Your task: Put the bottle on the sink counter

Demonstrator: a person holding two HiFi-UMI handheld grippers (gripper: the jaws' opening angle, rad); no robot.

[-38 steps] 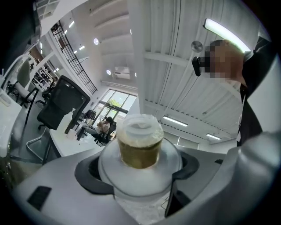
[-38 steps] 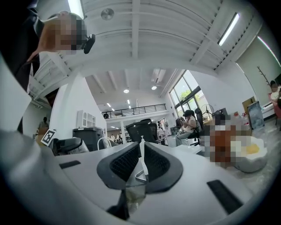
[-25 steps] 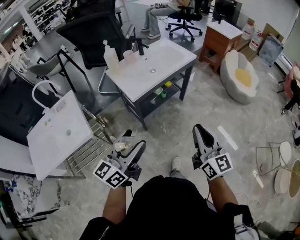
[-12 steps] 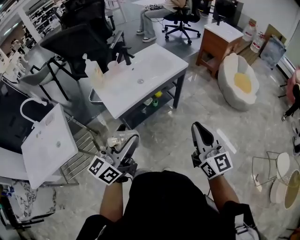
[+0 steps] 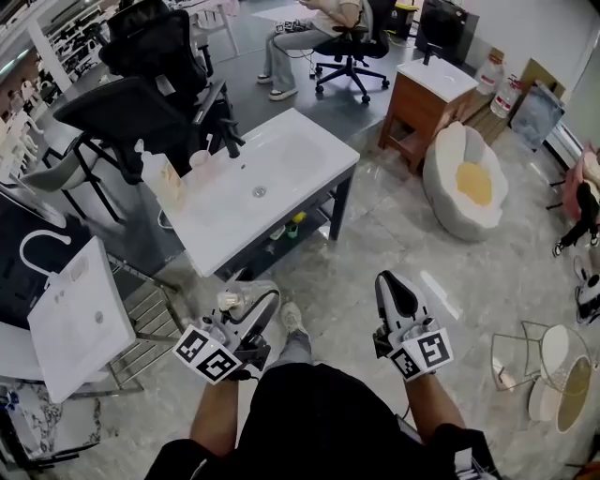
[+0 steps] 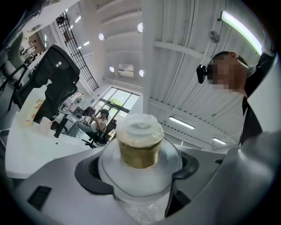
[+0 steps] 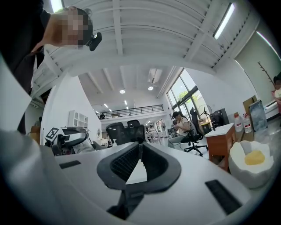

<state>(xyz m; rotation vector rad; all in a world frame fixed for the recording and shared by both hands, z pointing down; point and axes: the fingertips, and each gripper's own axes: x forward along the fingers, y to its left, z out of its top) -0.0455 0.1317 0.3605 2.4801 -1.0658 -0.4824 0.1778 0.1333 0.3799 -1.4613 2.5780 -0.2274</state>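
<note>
The left gripper (image 5: 249, 303) is clenched on the bottle (image 6: 140, 148), whose capped neck pokes out past the jaws. It is held low before the person, well short of the sink counter (image 5: 319, 157). The right gripper (image 5: 395, 287) hangs beside it, jaws pressed together on nothing. At the counter's far left corner stand a pump bottle (image 5: 167, 184) and a black tap (image 5: 231, 141). Beyond, a person (image 5: 305, 28) sits on a chair.

The bottle (image 6: 139, 151) is clear, glossy plastic with a frosted cap (image 6: 140, 126). My right gripper (image 7: 140, 147) is smooth matt grey plastic, and its pads (image 7: 125, 163) are black and ribbed. The sink counter (image 5: 291, 155) is glossy white on a dark metal frame (image 5: 335, 208). The floor (image 5: 394, 244) is polished stone.
</note>
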